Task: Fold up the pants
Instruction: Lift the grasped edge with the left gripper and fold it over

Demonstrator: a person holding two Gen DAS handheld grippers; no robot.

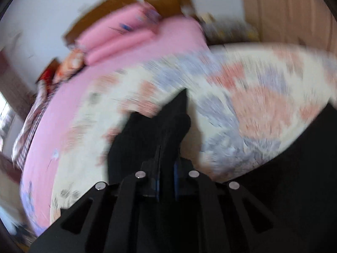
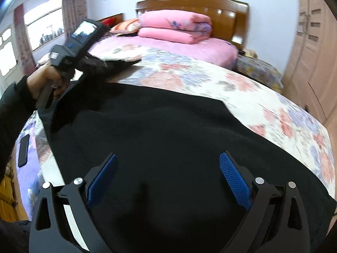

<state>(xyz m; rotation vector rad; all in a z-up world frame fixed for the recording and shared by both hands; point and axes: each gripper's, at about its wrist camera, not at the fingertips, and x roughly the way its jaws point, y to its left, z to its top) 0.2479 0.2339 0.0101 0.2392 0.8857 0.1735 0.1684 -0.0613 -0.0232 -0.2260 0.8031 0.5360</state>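
i see the left gripper (image 1: 168, 147) clamped on black pants (image 2: 147, 130) fabric at 12 o'clock; the right gripper (image 2: 168, 168) fingers are wide apart over pants on the floral blanket (image 2: 263, 97).

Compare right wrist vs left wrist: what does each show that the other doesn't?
Right wrist only: the right gripper open, hovering over the spread black pants; the person's hand gripping the left tool; a window; a dark flat object, possibly a phone, at the bed's edge.

Left wrist only: the left gripper shut on a bunched piece of the pants, seen close up, heavily motion-blurred.

Both: the floral bedspread, folded pink quilt, wooden headboard and wardrobe.
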